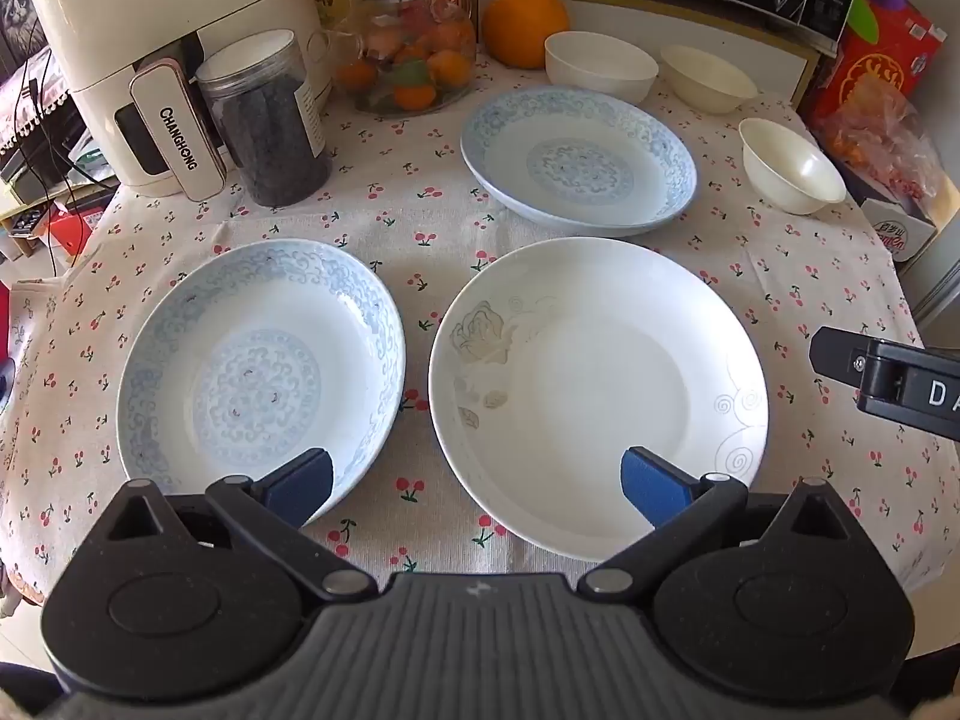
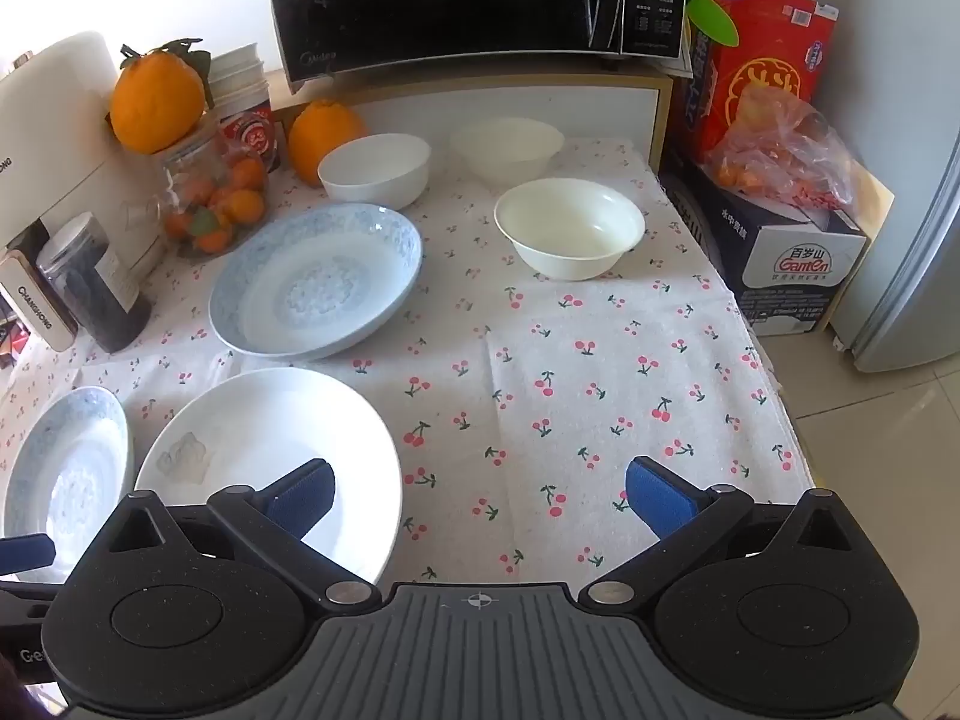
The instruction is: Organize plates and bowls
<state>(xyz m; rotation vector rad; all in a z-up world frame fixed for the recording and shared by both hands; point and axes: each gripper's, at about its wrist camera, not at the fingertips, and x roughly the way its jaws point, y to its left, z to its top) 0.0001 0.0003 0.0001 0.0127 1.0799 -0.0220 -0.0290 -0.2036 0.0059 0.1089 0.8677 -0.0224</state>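
Left gripper [image 1: 477,489]: fingers spread wide, holding nothing, above the near rim of the white plate [image 1: 600,396].
Right gripper [image 2: 480,495]: fingers spread, holding nothing, over the counter [image 2: 600,372] right of the white plate.
Blue-patterned plates: one [image 1: 261,375] left of the white plate, one [image 1: 579,159] behind it; both empty.
White bowls: three [image 2: 570,228] [image 2: 375,171] [image 2: 507,147] beyond the white plate, separate, nothing inside.
Glass jar [image 1: 411,54]: small oranges, far behind the white plate.

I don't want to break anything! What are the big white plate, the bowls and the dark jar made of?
White plate: probably glazed ceramic, glossy with a printed flower. Bowls: likely ceramic too, smooth cream-white, though hard plastic can't be ruled out. Dark jar: clear, looks like plastic, though it could be glass.
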